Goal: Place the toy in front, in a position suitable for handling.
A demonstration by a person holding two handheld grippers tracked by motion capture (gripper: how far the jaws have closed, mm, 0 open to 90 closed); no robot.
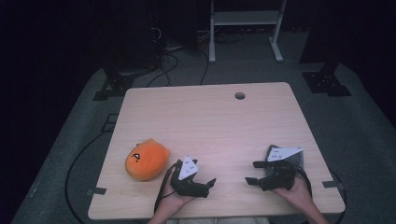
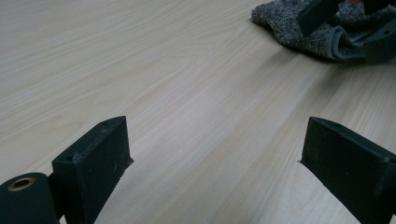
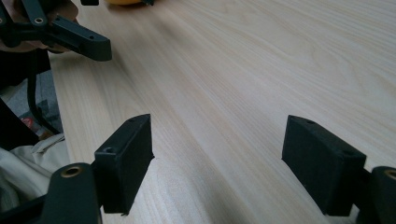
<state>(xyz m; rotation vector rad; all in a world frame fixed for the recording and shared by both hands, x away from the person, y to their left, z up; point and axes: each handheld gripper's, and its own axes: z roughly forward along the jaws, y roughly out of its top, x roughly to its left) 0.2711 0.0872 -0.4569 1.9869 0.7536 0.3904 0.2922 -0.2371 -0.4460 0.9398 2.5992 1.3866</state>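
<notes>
Orange plush toy point(image 1: 146, 159) lies on the surface point(image 1: 219, 121), just left of your left claw point(image 1: 209, 185). Both claws are released, holding nothing; your right claw point(image 1: 252, 173) rests well right of the toy, beside a grey cloth point(image 2: 303, 25).

The high view looks forward and down from above the person's side, taking in the whole wooden table point(image 1: 210, 121) and the floor beyond. The left gripper view rides low and close over the tabletop, facing across toward the grey cloth point(image 2: 303, 28) under the right gripper point(image 1: 256, 171). The right gripper view sits equally low, facing the opposite way toward the left gripper point(image 3: 70, 35). Both gripper views share the bare wood between the hands.
</notes>
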